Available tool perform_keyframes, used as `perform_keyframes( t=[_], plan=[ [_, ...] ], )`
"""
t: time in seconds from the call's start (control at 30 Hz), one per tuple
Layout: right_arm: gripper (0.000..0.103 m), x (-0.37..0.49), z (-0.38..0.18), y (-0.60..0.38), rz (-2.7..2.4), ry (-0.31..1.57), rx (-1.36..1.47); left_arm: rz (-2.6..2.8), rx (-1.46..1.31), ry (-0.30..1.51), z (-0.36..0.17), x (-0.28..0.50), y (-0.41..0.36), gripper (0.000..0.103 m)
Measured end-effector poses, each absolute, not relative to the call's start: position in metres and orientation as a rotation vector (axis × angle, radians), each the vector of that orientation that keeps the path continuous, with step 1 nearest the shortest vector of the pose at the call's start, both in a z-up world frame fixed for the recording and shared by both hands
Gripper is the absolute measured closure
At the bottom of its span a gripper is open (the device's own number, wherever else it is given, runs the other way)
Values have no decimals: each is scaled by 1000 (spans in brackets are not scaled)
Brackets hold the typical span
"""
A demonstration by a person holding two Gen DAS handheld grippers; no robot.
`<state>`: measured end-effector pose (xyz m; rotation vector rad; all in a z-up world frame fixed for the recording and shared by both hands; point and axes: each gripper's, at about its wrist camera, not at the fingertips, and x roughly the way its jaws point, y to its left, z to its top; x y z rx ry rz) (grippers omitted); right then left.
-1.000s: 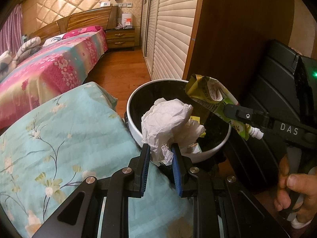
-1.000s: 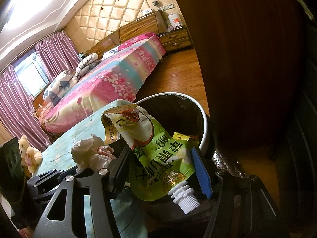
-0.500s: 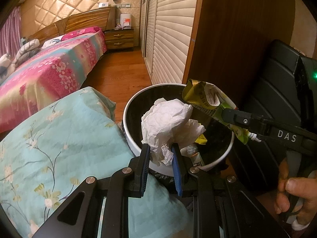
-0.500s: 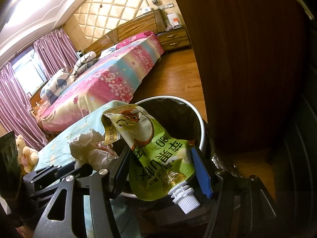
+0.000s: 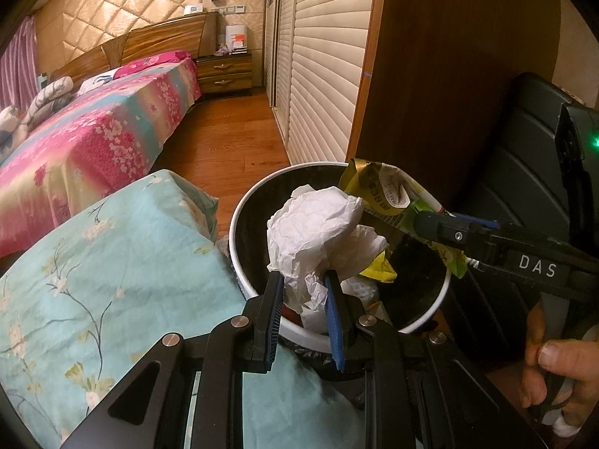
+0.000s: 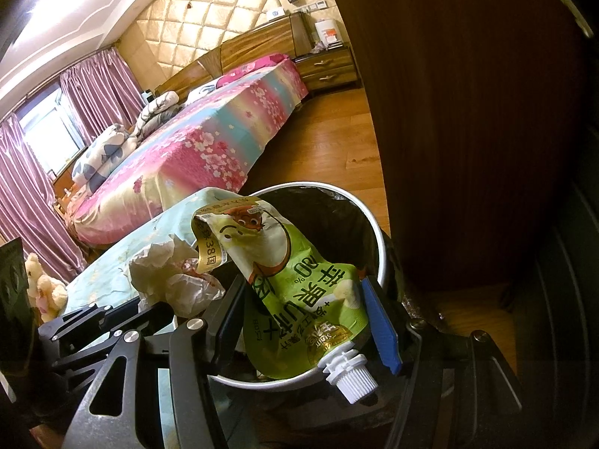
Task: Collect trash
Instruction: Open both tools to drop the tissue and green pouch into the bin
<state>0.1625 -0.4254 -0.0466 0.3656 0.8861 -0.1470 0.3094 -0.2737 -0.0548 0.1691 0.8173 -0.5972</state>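
My left gripper [image 5: 303,284] is shut on a crumpled white tissue [image 5: 318,228] and holds it over the near rim of a round white bin [image 5: 430,310] lined with a black bag. My right gripper [image 6: 299,299] is shut on a green juice pouch [image 6: 299,284] with a white spout and holds it over the bin [image 6: 380,258]. The pouch also shows in the left wrist view [image 5: 385,191], beside the tissue. The tissue shows in the right wrist view [image 6: 168,277] at the left. Some trash [image 5: 378,269] lies inside the bin.
A turquoise floral cushion [image 5: 93,262] lies left of the bin. A dark wooden wardrobe side [image 5: 449,75] and a black case [image 5: 524,172] stand right of it. A pink floral bed [image 5: 82,149] and wooden floor [image 5: 224,142] lie beyond.
Both grippers have moved a little further over the bin, which now sits lower and closer in the views. Both still hold their trash.
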Motion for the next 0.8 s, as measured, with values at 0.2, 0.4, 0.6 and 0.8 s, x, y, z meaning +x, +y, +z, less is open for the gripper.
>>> perform_keyframes(
  t=[0.2,0.4,0.6,0.8],
  plan=[
    [42,168,-46,-426,-149,895,367,-599,168,834,-57,314,-275,82],
    [41,174,-51,-427,-146,912,372,-598,167,848,-56,319,-279,81],
    [35,182,-53,-433,-137,928,415,-571,205,817,-52,321,-284,58],
    [32,177,-47,-434,-130,908,449,-555,172,819,-53,313,-267,55]
  ],
)
